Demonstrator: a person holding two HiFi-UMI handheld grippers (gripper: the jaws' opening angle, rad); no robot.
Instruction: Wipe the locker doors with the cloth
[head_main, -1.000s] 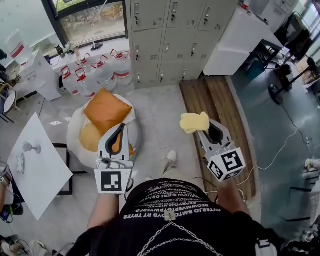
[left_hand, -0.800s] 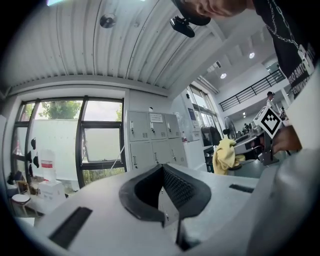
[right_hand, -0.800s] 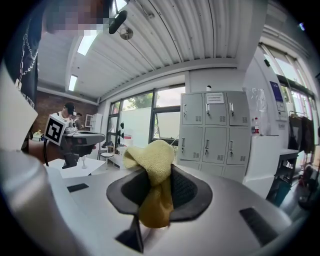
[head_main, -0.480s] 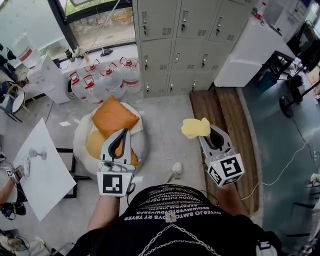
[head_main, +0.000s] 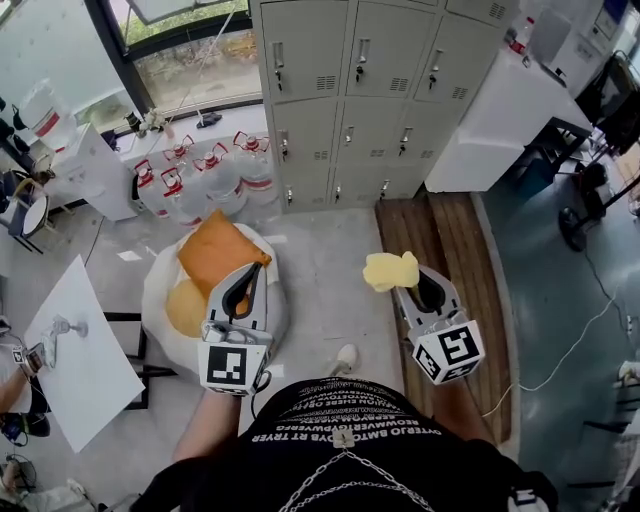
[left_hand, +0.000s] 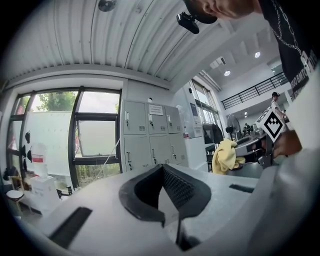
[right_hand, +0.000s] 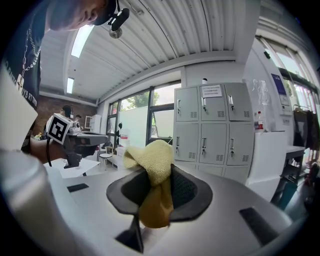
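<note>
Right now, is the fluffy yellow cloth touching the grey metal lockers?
No, the right gripper holds the yellow cloth, with floor between it and the grey lockers.

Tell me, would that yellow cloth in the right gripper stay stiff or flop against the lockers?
Probably floppy: the fluffy yellow cloth bunches and folds over beyond the right gripper. Likely light, since a narrow pinch carries it. Its nubbly weave should drag slightly on the grey metal locker doors.

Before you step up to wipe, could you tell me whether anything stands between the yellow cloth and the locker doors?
Nothing visible does. The right gripper holds the cloth, and bare floor leads to the locker doors. The water jugs stand off to the left.
</note>
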